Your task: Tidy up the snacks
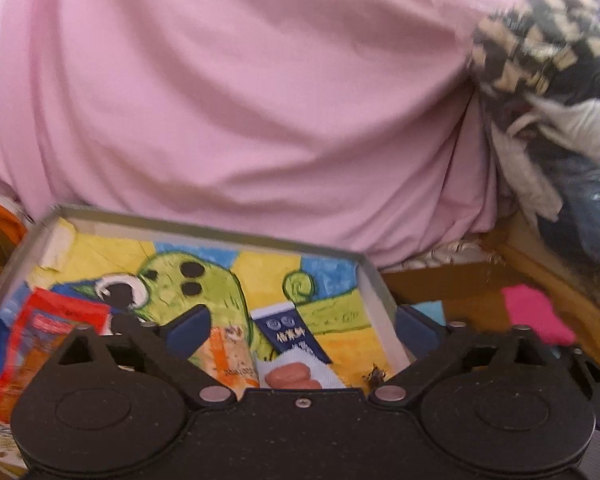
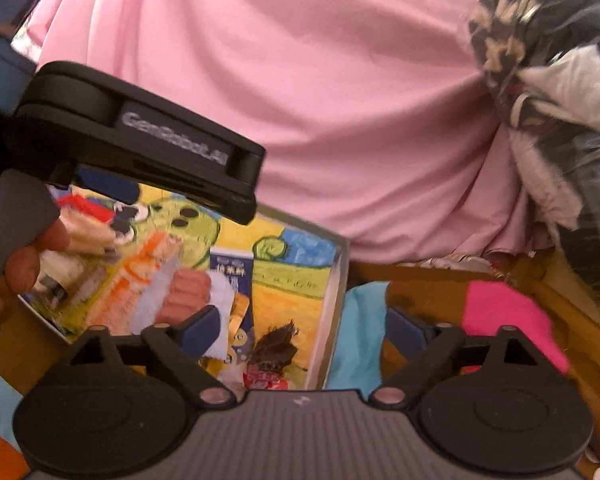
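A home bedroom: pink bedsheet [image 1: 228, 92], wooden bedframe [image 1: 540, 276], heaped clothes [image 1: 548, 80].

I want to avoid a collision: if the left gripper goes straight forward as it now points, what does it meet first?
Probably the dark blue packet lying in the tray, between the open left gripper fingers; beyond that, the pink sheet. Depth is unclear.

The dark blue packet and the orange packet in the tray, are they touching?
Apart. In the left wrist view, painted tray liner shows between the dark blue packet and the orange packet.
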A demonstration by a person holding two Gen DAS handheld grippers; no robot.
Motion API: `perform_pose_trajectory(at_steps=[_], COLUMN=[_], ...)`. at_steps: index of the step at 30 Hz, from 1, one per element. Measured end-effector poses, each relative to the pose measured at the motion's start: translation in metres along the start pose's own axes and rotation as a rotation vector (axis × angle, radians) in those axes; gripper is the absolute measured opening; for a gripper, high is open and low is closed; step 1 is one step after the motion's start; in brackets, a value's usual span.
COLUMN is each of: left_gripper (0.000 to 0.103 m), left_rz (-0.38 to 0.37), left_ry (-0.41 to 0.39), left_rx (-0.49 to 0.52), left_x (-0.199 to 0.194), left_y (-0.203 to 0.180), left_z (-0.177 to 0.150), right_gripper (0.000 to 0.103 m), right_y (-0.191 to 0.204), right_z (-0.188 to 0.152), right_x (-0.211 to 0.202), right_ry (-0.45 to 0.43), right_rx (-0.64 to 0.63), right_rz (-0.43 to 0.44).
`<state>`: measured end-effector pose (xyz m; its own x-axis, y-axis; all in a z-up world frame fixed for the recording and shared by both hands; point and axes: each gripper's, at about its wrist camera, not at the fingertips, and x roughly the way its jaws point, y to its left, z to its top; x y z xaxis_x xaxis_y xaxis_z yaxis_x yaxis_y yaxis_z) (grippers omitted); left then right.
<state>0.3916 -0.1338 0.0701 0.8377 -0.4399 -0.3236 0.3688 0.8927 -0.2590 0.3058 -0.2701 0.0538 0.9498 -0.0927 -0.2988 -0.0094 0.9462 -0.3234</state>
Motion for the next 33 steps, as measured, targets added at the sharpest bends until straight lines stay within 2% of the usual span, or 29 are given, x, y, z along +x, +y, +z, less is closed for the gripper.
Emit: perform_pose_trajectory(at_steps=[6,14,22,33], left_gripper=[0.102,0.102,0.102,0.102], left_rz=[0.03,0.096,0.175,0.266], left_ry=[-0.035,-0.078,-0.052,-0.051], left_rx=[-0.011,-0.008,-0.075,-0.061], left_x=[-0.044,-0.108,-0.162,-0.219], left_y=[0.005,0.014,0.026,0.037], left_z=[0.012,0.02,0.004,-0.032], right_gripper=[0.103,0.103,0.103,0.103], right_y=[-0.001,0.002,0.007,0.02], right_z=[0.016,0.036,0.044,0.041], right_x=[-0.033,-0.077,-0.12,-0.167], right_ry=[-0.045,-0.087,-0.114,-0.13], right_rx=[0.019,0.09,0.141,0.189], right_rz=[-0.005,0.012,0.018,0.036])
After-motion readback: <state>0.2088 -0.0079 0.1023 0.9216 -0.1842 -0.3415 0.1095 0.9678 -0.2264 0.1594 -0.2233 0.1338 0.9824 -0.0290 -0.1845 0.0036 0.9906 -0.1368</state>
